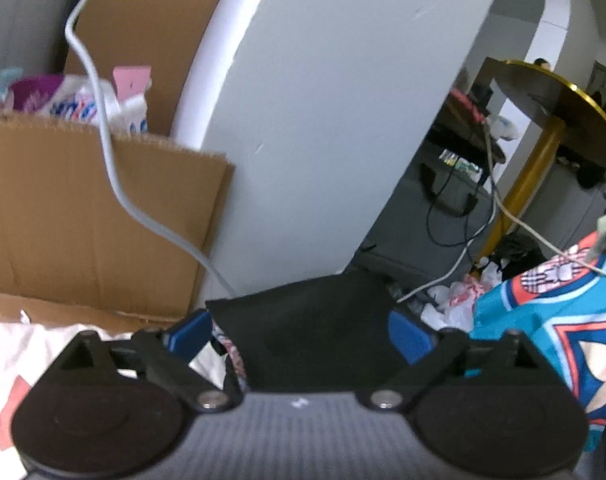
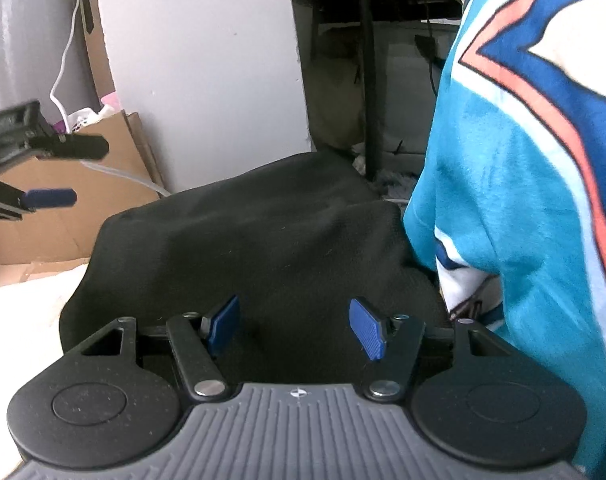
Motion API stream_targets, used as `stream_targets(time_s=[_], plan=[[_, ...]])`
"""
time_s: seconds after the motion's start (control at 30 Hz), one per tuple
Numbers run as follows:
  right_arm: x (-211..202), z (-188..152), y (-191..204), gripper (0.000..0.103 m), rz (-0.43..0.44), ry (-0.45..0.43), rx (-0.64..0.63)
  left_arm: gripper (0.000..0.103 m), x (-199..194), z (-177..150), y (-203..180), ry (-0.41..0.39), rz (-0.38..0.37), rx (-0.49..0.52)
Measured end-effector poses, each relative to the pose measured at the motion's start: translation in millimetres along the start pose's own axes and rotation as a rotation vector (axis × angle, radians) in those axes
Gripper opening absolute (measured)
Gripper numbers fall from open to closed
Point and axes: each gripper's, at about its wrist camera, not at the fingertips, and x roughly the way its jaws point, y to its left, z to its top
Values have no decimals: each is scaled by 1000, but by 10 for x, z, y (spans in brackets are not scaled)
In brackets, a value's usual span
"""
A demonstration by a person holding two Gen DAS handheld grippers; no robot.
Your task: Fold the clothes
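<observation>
A black garment (image 2: 239, 236) lies folded on the white surface (image 2: 27, 300); it also shows in the left wrist view (image 1: 307, 328). My right gripper (image 2: 295, 326) is open just above its near edge, holding nothing. My left gripper (image 1: 303, 332) is open with the black garment between its blue pads, not clamped; it also shows at the left of the right wrist view (image 2: 55, 172), raised beside the garment. A teal, blue and orange jersey (image 2: 523, 168) hangs at the right, touching the black garment; it also shows in the left wrist view (image 1: 543, 312).
A cardboard box (image 1: 83, 208) with packets stands at the left. A white panel (image 1: 323, 120) stands behind the garment, with a grey cable (image 1: 115, 168) across it. A gold-rimmed round table (image 1: 559, 112) and floor clutter (image 1: 455, 300) are at the right.
</observation>
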Motion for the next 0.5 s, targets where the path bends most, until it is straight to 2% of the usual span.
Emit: stream_targets(time_s=[0.07, 0.13, 0.23, 0.3, 0.37, 0.43, 0.5], plan=[[-43, 23, 26, 67, 15, 21, -1, 97, -53, -23, -85, -17, 10, 22], [-107, 40, 34, 67, 20, 4, -5, 97, -80, -49, -141, -19, -2, 23], [-143, 29, 38, 68, -6, -6, -14, 95, -45, -98, -205, 15, 14, 21], [-122, -4, 16, 68, -14, 10, -10, 89, 30, -141, -233, 51, 39, 27], [-77, -53, -26, 67, -28, 33, 5, 88, 102, -194, -243, 81, 31, 35], [-33, -92, -87, 67, -46, 42, 28, 82, 199, -258, -241, 116, 25, 53], [-2, -119, -155, 67, -73, 32, 51, 70, 310, -328, -238, 162, 38, 83]])
